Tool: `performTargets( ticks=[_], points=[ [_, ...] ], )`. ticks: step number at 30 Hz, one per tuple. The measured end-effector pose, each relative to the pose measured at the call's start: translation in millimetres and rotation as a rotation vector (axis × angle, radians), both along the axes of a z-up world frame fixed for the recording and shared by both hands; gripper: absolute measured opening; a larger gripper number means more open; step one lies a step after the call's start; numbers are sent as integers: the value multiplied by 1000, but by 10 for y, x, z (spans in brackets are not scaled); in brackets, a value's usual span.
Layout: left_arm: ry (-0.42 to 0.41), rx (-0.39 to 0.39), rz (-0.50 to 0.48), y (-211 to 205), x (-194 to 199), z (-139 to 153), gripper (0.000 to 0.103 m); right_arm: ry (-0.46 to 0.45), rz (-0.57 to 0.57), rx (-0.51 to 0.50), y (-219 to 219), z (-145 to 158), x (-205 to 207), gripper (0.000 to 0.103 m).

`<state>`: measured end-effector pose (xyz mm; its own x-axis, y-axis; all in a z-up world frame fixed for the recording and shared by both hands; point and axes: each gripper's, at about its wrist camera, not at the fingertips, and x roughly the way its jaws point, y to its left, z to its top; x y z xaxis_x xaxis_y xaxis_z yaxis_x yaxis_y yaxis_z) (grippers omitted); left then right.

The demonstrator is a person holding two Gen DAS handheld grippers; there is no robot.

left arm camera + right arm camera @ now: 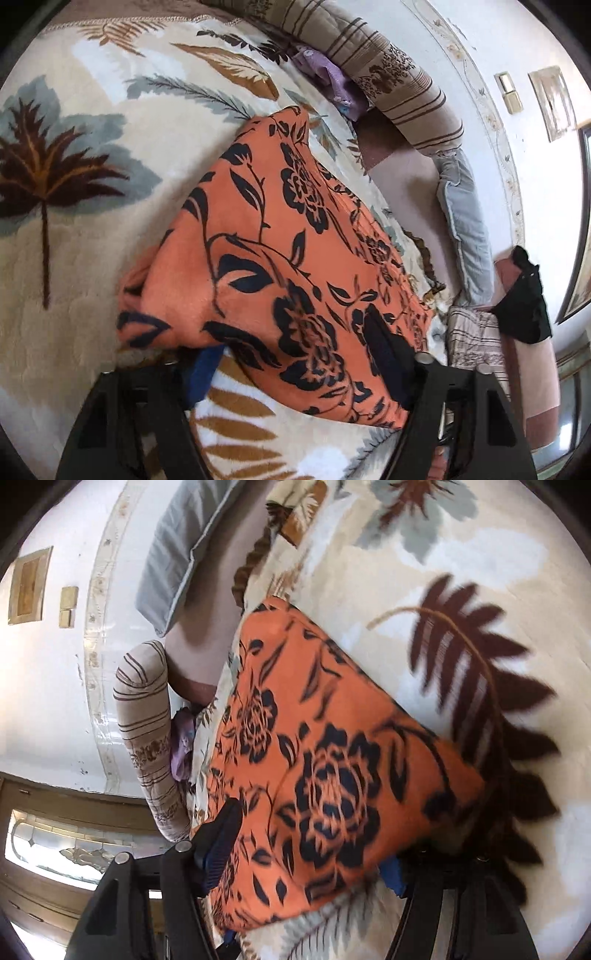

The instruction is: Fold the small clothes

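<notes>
Orange garment with black flower print lying on a cream blanket patterned with brown and grey leaves, spread over a bed. Folded into a rough oblong, thick at the near corner, slightly rumpled. Left tongs low over its near edge: jaws set apart, one blue pad at the left peeking from under the cloth's edge, the dark pad at the right lying on top of the print; cloth between them but not pinched, so open. Right tongs at the opposite near edge, same story: left finger with its ribbed blue pad resting on the orange cloth, right pad half hidden under the hem, jaws wide, no squeeze visible on the fabric. Seen from the right wrist, same garment sharp at the corners, big black rose near the middle. Beyond the blanket: striped beige bolster against the white wall, a scrap of purple cloth tucked beside it, a pale blue pillow farther along. Black cloth draped on a pink surface at the right edge. Some motion blur in both views.
</notes>
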<state>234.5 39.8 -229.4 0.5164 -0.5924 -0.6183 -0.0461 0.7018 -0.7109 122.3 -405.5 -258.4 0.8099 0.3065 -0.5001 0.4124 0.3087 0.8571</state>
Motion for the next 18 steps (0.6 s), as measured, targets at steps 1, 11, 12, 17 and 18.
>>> performTargets(
  ticks=[1, 11, 12, 17, 18],
  points=[
    [0, 8, 2, 7, 4, -9, 58, -5, -7, -9, -2, 9, 39, 70],
    [2, 19, -3, 23, 44, -75, 19, 38, -18, -174, 101, 94, 204, 17],
    [-6, 23, -5, 20, 27, -51, 18, 30, -20, -207, 126, 150, 186, 16],
    [-32, 7, -22, 70, -93, 56, 16, -32, -28, -320, 246, 451, 30, 15],
    [-30, 2, -29, 83, -116, 68, 16, -33, -30, -328, 251, 469, -14, 15]
  ],
)
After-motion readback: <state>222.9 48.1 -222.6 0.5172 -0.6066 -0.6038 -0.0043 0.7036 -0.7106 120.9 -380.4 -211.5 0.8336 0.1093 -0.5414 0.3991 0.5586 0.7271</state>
